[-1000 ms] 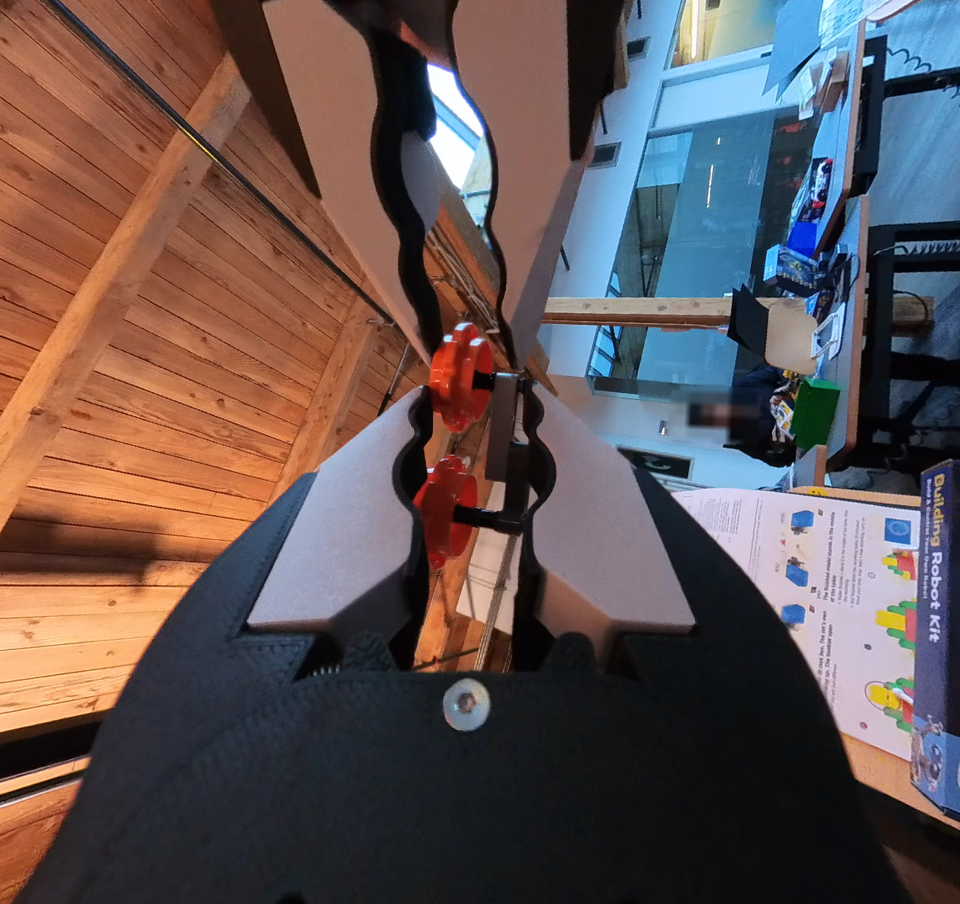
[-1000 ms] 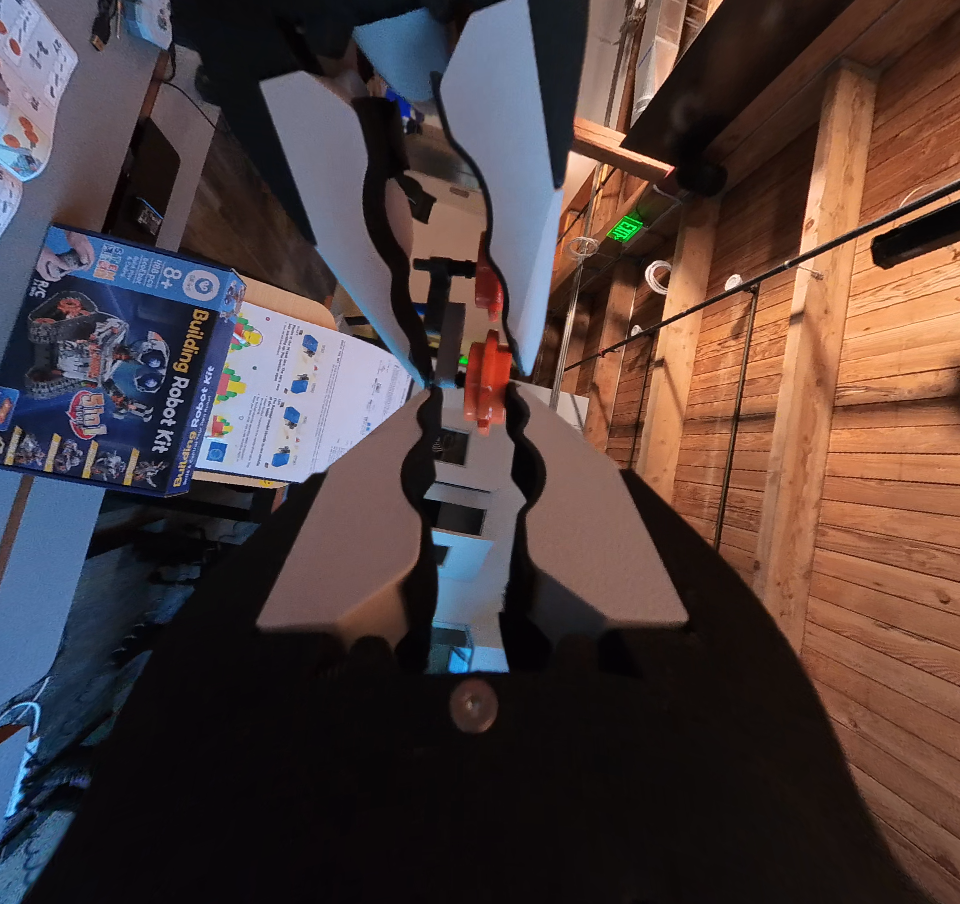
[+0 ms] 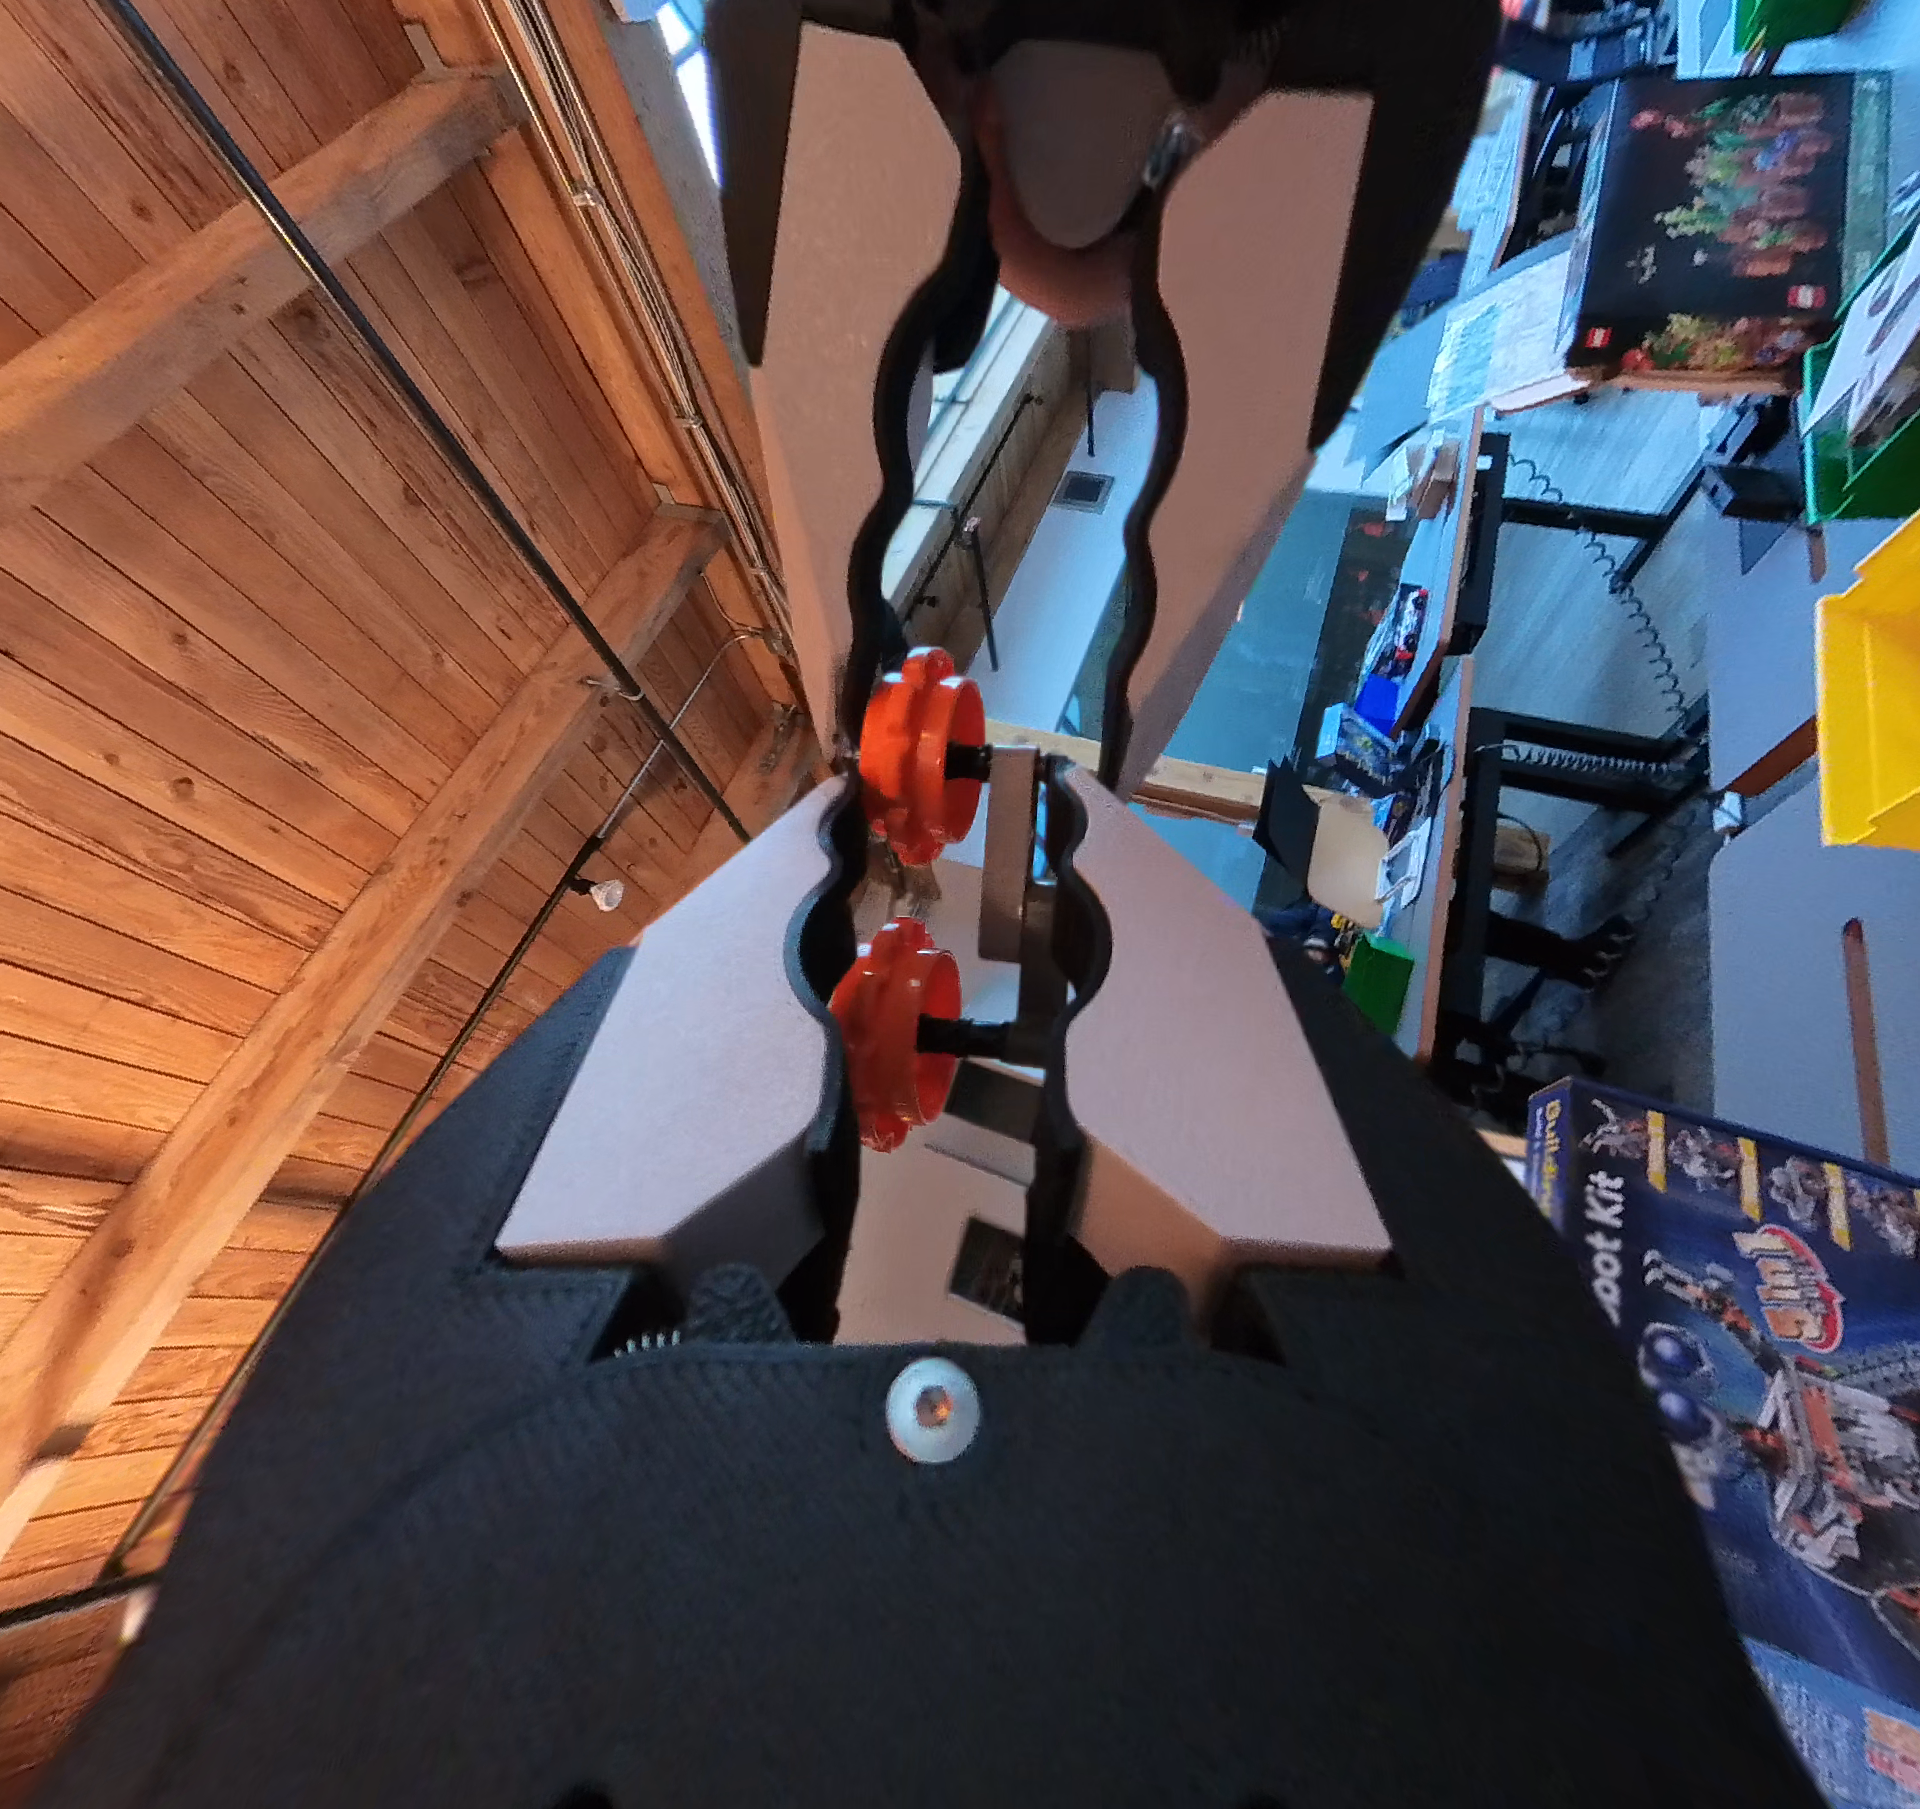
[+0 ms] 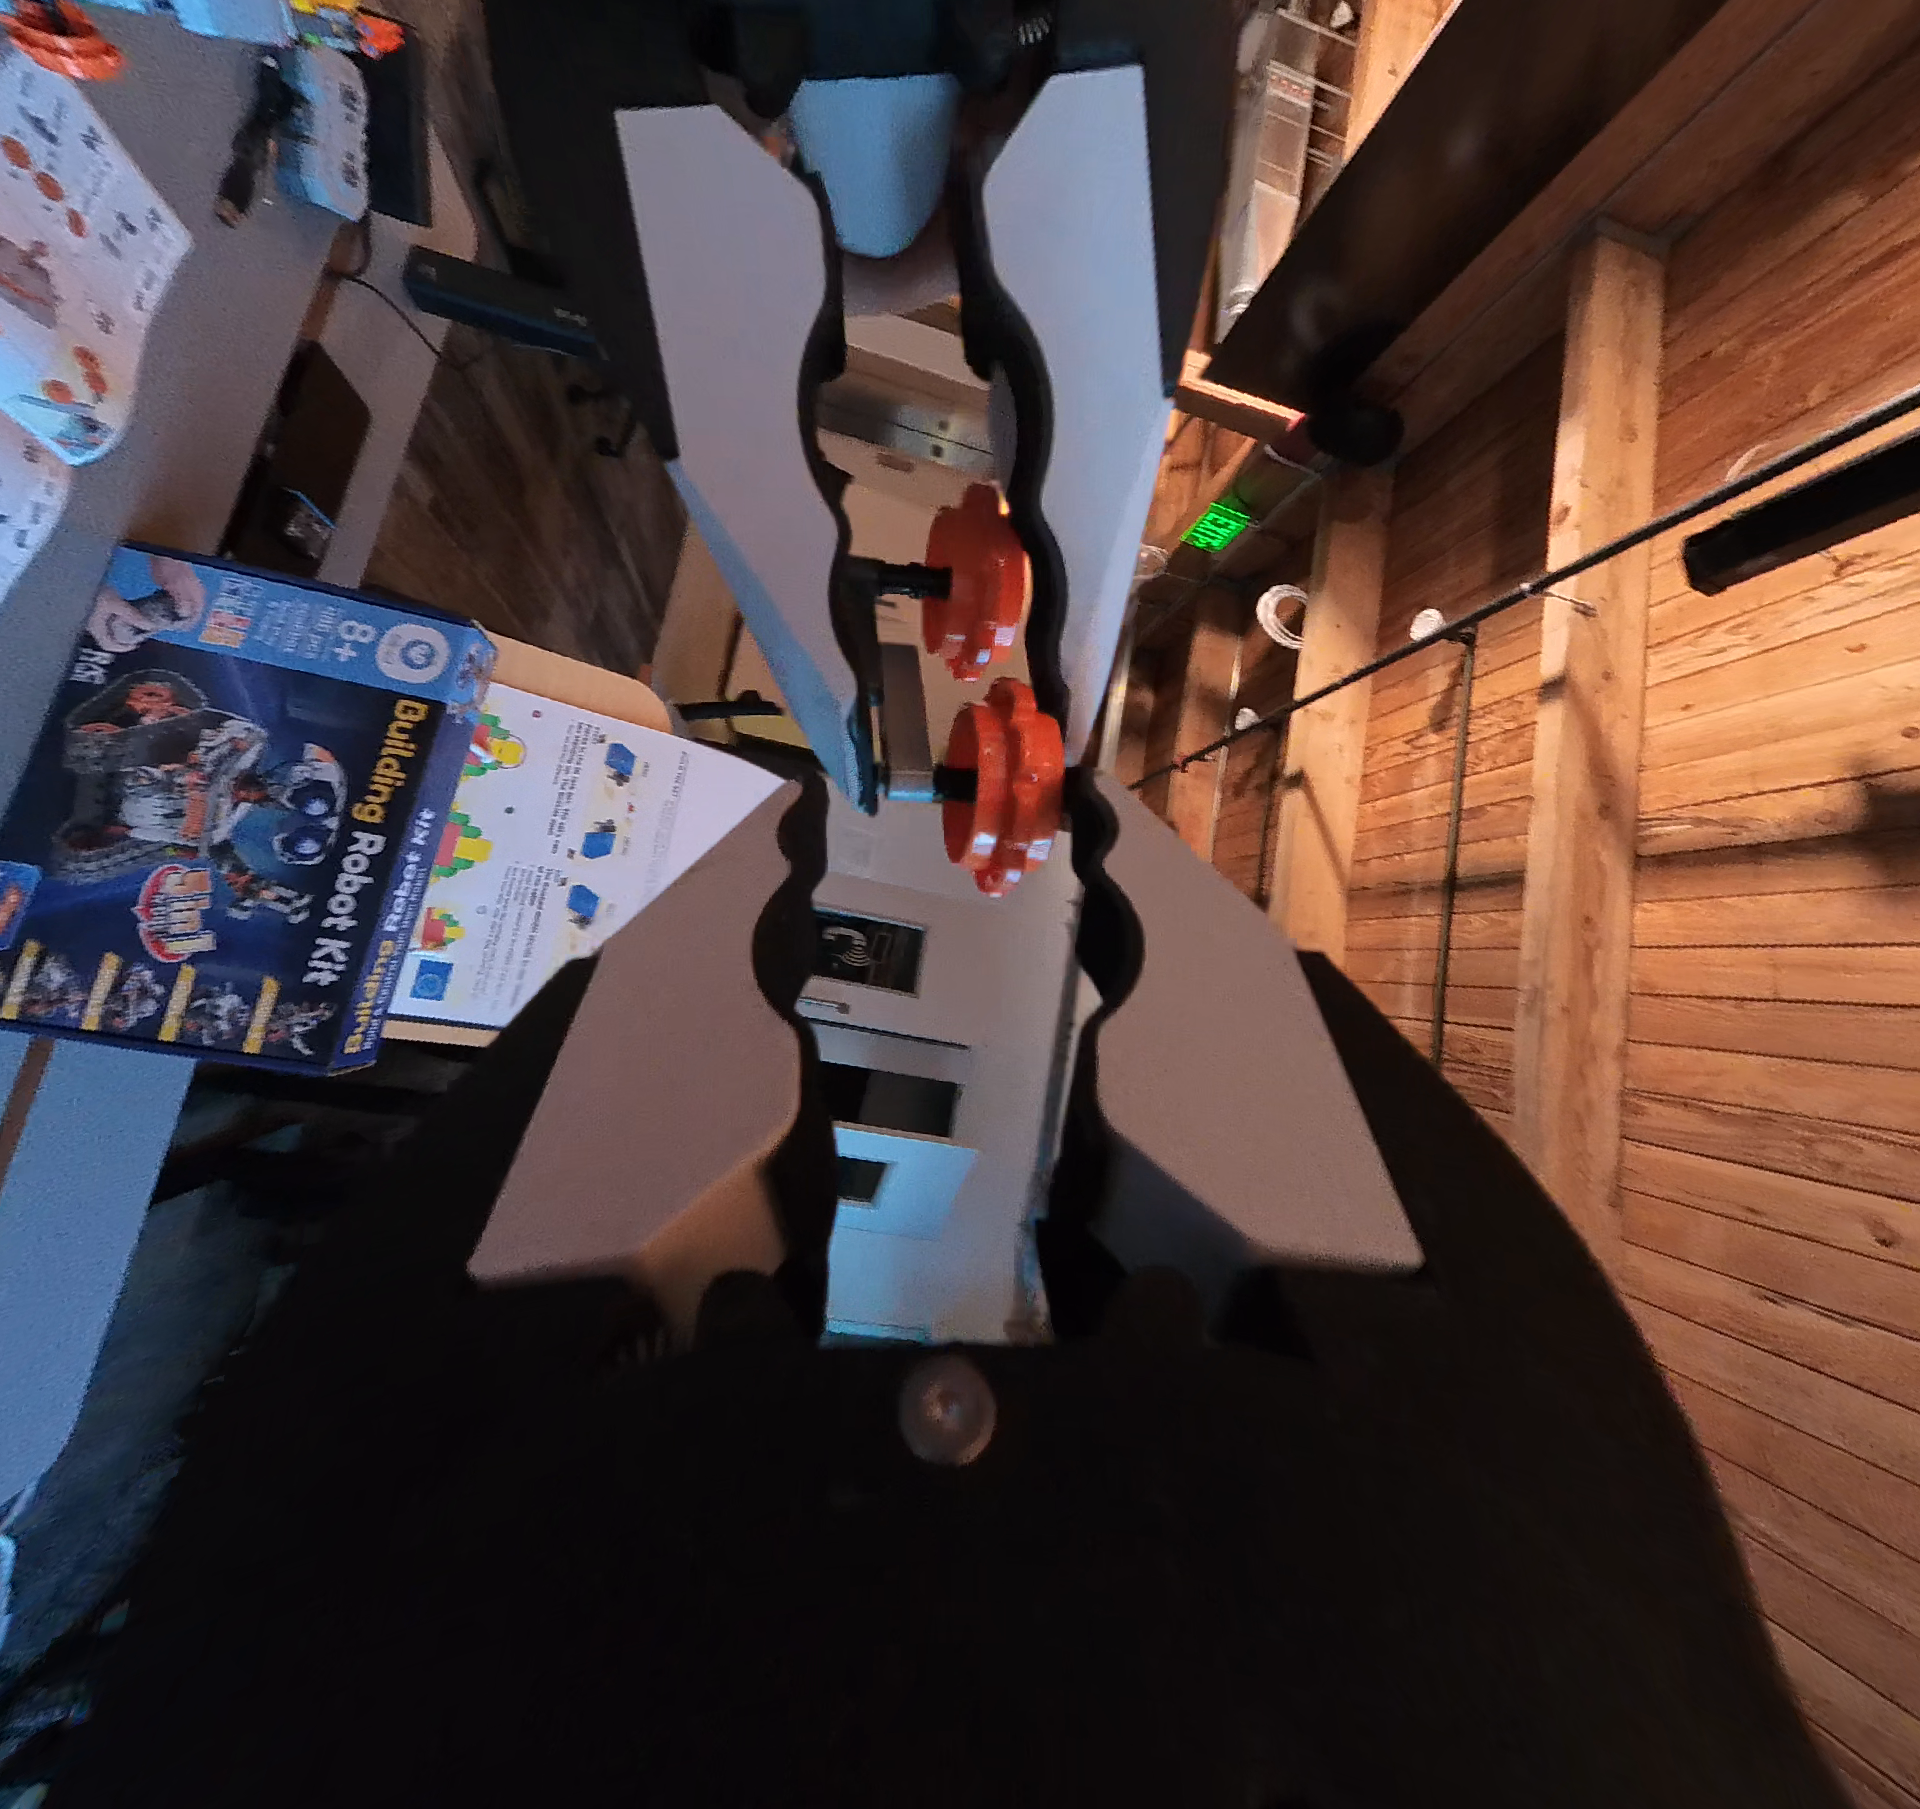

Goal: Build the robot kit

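Two grippers: set tip to tip, facing each other, both raised off the tables
Left gripper [image 3: 945, 783]: fingers drawn in and clamped on the gear assembly [image 3: 1008, 855]
Gear assembly: a grey bar with two orange gears [image 3: 920, 757] on short black axles; the bar lies against the left gripper's right finger; the gear nearer the palm presses its left finger; the other gear sits at its fingertips
Right gripper [image 4: 940, 788]: fingers spread apart, nothing between them; its tips meet the left gripper's tips; the nearer gear sits just beside its right fingertip [image 4: 1091, 803]; whether they touch cannot be told
Blue kit box [image 4: 229, 824]: left of the right gripper, on a grey table [image 4: 62, 1188]
Printed sheet [image 4: 582, 824]: just beyond the blue kit box, partly hidden behind the right gripper's left finger
Wood-plank wall [image 4: 1714, 928]: right of the right gripper; left of the left gripper
Green lit sign [image 4: 1216, 525]: beyond the right gripper's right finger, far off
Yellow bin [image 3: 1870, 699]: far right of the left gripper
Dark picture box [image 3: 1725, 221]: upper right of the left gripper, on a desk
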Available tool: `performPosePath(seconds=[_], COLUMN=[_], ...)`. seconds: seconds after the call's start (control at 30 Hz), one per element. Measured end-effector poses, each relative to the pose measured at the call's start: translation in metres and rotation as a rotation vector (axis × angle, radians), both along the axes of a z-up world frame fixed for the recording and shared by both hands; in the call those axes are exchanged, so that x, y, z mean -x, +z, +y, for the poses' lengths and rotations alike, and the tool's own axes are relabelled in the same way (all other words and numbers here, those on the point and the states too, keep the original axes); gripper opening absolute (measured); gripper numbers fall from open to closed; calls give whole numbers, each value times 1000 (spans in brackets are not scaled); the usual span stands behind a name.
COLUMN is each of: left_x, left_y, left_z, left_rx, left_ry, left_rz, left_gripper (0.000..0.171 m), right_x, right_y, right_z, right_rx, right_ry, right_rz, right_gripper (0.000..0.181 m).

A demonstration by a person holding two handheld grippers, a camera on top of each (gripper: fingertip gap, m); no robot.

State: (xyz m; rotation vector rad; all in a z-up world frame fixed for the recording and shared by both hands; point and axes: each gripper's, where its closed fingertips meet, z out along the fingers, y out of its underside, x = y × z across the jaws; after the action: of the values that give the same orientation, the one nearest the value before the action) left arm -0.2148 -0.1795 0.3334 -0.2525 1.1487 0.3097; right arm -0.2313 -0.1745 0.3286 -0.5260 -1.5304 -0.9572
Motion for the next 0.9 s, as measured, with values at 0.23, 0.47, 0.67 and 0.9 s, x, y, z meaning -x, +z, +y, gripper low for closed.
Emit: performPosePath(seconds=[0.23,0.47,0.67,0.9], left_x=[1,5,7,8], left_y=[0,3,4,1], left_z=[4,4,1,2], left_rx=[-23,-130,-215,-287], left_ry=[37,97,123,157], left_rz=[0,-13,-14,-20], left_gripper=[32,31,31,31], right_x=[1,2,4,5], right_y=[2,6,6,4], right_z=[6,9,9,12], right_rx=[-85,-86,-82,-102], right_ry=[-45,-48,-40,-59], right_rz=[44,121,126,106], right_gripper=[42,44,42,42])
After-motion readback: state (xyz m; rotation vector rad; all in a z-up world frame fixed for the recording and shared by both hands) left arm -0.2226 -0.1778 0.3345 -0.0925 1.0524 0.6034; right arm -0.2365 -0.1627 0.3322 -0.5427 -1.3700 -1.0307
